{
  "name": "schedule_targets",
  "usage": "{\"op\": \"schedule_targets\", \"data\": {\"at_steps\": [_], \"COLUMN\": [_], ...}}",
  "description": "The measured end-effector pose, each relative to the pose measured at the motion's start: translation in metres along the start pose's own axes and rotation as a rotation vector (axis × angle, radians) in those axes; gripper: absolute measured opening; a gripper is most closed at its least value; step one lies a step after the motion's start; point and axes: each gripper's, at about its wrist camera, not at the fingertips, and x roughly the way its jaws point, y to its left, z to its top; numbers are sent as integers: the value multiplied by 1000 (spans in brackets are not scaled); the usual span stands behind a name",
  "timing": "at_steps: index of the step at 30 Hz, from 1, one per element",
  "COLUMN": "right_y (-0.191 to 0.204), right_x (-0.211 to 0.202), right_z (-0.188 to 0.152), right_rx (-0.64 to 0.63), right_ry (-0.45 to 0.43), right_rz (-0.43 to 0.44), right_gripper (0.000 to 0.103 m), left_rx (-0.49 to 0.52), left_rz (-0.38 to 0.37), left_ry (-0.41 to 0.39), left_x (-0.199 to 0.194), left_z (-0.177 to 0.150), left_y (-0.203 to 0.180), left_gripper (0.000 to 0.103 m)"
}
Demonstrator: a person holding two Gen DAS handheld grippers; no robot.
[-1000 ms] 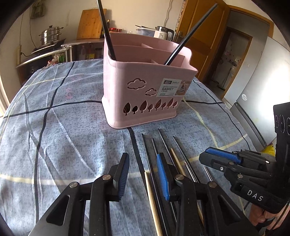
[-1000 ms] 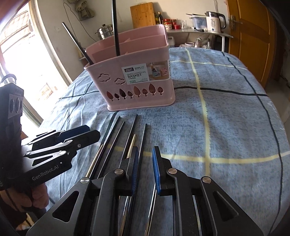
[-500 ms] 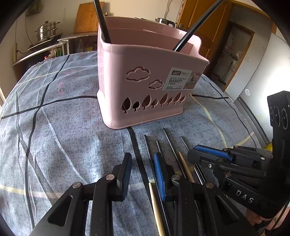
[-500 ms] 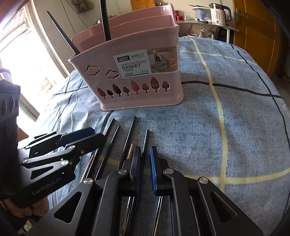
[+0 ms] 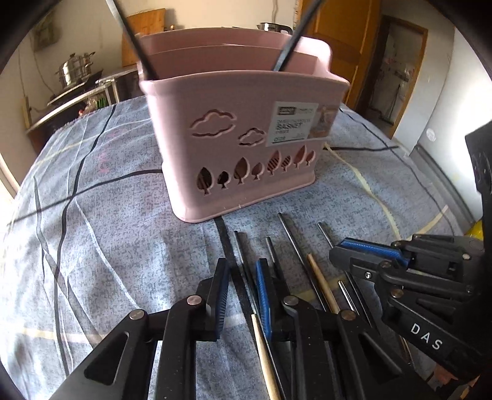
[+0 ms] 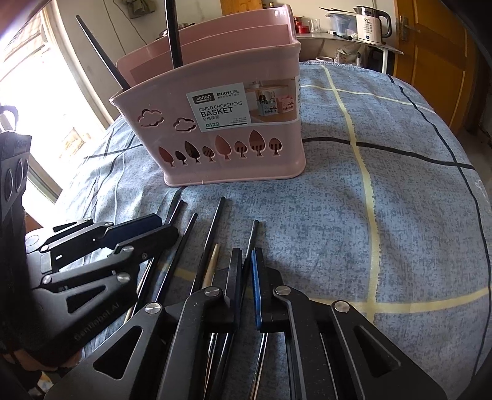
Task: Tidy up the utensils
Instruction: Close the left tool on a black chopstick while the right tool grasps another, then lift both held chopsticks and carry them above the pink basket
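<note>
A pink divided basket (image 5: 246,147) (image 6: 233,147) stands on the cloth with two black chopsticks (image 5: 132,40) (image 6: 173,34) leaning in it. In front of it lie several loose chopsticks, dark, metal and wooden (image 5: 319,277) (image 6: 212,264). My left gripper (image 5: 241,292) (image 6: 167,227) hangs low over the left end of the row. Its jaws are closing, with a dark chopstick (image 5: 243,264) in the gap and the pads clear of it. My right gripper (image 6: 246,277) (image 5: 335,254) is shut on a dark chopstick (image 6: 251,237) at the right end of the row.
A blue-grey checked cloth (image 6: 384,200) covers the table, which drops away at the right edge. A counter behind holds a kettle (image 6: 372,24), a steel pot (image 5: 75,69) and a wooden board (image 5: 144,34). An orange door (image 6: 430,61) stands at the back right.
Both grippers have come forward and lower toward the chopsticks, so the basket looks larger. Both pairs of jaws have narrowed, and the right pair has closed on a dark chopstick.
</note>
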Motion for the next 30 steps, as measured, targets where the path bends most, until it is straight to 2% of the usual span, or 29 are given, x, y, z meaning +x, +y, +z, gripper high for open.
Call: {"op": "schedule_targets", "data": {"at_steps": [3, 12, 21, 30], "right_y": [0, -5, -7, 0], "right_x": [0, -9, -41, -85], "right_z": [0, 1, 12, 27], "right_rx": [2, 28, 38, 33], "right_ry": [0, -15, -84, -188], "right_rz": [2, 13, 41, 66], "right_gripper": [6, 6, 5, 5], "left_rx": [13, -53, -80, -86], "left_rz": [-1, -61, -115, -161], "left_ry": [8, 0, -76, -189], "left_x": [1, -7, -53, -113], "left_z": [2, 6, 21, 44], "left_y": [-4, 6, 17, 23], "left_gripper": [8, 6, 5, 4]}}
